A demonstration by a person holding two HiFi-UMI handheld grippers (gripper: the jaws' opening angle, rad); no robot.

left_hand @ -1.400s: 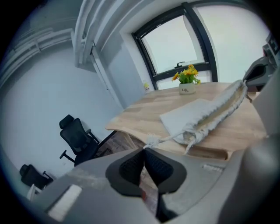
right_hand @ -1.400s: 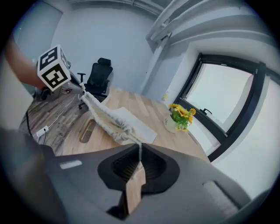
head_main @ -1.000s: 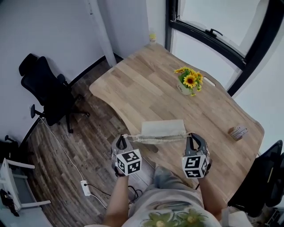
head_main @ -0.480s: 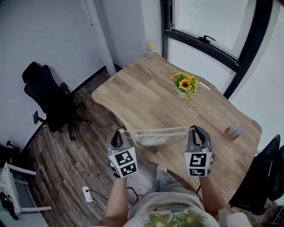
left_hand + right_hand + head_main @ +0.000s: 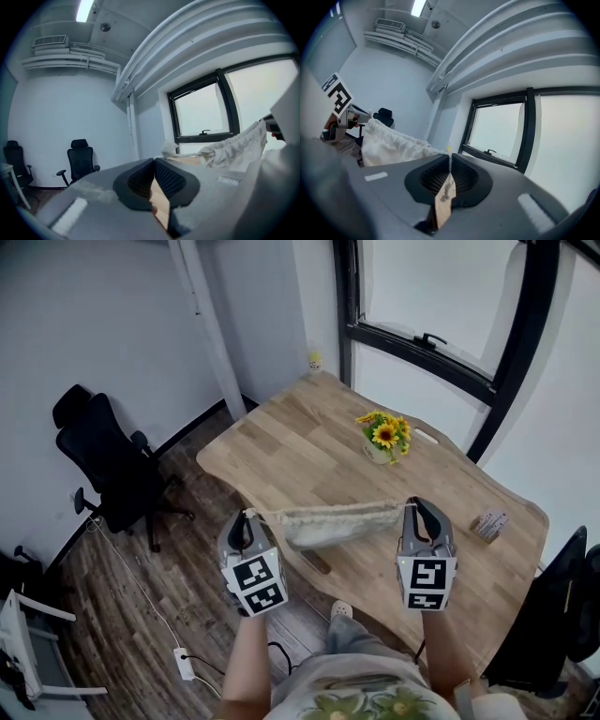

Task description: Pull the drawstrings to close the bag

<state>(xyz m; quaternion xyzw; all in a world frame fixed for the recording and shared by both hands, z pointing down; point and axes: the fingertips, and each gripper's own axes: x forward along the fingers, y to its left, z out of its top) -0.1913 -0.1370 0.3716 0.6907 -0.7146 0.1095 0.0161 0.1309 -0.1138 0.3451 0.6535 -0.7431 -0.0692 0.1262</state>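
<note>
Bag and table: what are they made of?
The off-white drawstring bag looks like soft matte cloth, maybe cotton: it sags and bunches into wrinkles. The light brown table looks like smooth wood, or a wood-look top: plank stripes and grain show.

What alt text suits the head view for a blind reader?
A cream drawstring bag hangs stretched between the left gripper and the right gripper, each shut on a drawstring, over a wooden table bearing a sunflower pot.

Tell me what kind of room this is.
Most likely a small office: a black swivel office chair stands by the wall, there is a wooden desk, and a large black-framed window is behind it.
</note>
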